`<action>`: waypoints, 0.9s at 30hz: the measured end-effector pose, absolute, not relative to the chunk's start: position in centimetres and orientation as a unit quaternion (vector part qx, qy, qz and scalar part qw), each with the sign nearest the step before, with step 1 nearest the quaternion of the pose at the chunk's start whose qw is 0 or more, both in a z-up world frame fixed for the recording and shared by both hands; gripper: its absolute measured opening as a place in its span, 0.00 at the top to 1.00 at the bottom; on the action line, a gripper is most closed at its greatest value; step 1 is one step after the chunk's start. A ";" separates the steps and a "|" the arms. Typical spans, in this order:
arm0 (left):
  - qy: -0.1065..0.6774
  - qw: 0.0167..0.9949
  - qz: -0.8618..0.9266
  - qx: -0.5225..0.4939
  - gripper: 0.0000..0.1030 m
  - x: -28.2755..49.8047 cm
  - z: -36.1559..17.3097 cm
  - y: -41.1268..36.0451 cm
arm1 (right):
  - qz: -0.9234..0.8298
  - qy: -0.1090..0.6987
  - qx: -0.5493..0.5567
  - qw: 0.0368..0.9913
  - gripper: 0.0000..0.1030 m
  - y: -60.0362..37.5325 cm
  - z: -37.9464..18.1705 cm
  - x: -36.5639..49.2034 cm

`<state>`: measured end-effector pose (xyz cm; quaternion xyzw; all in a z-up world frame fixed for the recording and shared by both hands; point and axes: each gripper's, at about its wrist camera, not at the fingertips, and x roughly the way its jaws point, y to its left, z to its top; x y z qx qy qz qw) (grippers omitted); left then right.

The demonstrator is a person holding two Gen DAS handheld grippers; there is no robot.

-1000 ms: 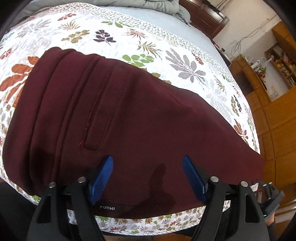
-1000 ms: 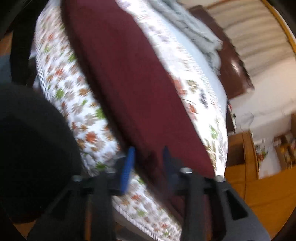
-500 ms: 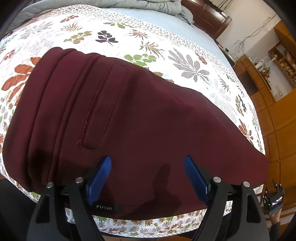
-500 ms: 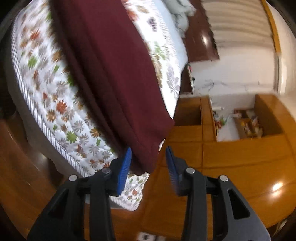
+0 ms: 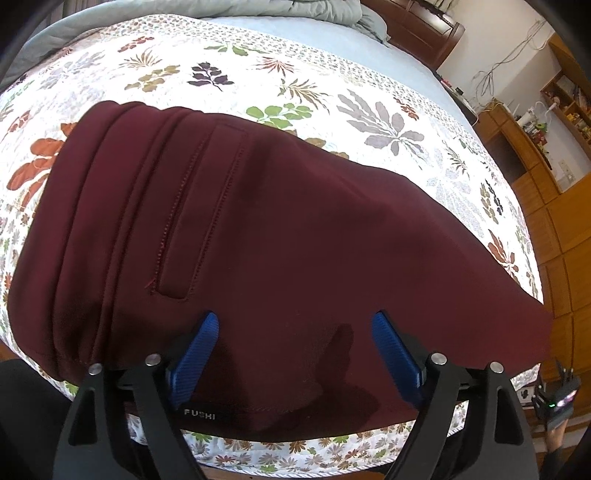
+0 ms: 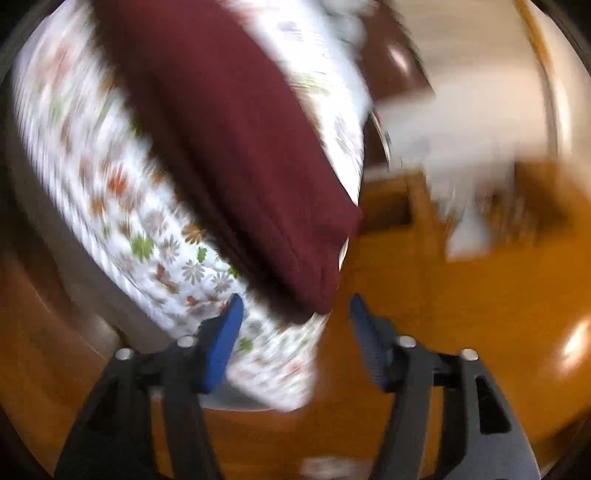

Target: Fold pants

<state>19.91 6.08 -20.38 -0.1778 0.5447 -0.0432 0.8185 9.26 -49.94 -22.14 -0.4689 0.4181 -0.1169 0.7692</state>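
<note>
Left gripper (image 5: pixel 291 354): jaws opening, wide apart above the maroon pants (image 5: pixel 258 236), not pressing them. Right gripper (image 6: pixel 295 332): jaws opening, apart, pants' end (image 6: pixel 317 280) just ahead between them, unclamped. Beyond, pants spread flat on leaf-print bedspread (image 5: pixel 332 88); farther, wooden headboard (image 5: pixel 424 33).
</note>
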 end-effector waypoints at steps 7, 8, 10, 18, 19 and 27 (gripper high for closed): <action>0.548 0.819 -0.041 -0.165 0.16 20.0 -20.4 5.6 | -0.078 0.310 0.425 0.847 0.41 -63.3 -20.5 5.8; 0.548 0.819 -0.042 -0.165 0.16 20.0 -20.3 5.6 | -0.065 0.280 0.496 0.819 0.41 -64.5 -22.0 5.7; 0.548 0.818 -0.044 -0.170 0.16 20.0 -20.3 5.8 | -0.052 0.228 0.592 0.771 0.41 -65.7 -24.5 6.0; 0.543 0.822 -0.042 -0.166 0.14 19.9 -20.5 5.6 | -0.023 0.155 0.678 0.718 0.39 -68.4 -27.7 7.8; 0.543 0.823 -0.042 -0.165 0.13 19.9 -20.6 5.5 | -0.022 0.155 0.677 0.719 0.39 -68.5 -27.8 7.8; 0.542 0.822 -0.047 -0.169 0.13 20.0 -20.6 5.7 | 0.013 0.143 0.684 0.715 0.51 -68.4 -28.0 9.1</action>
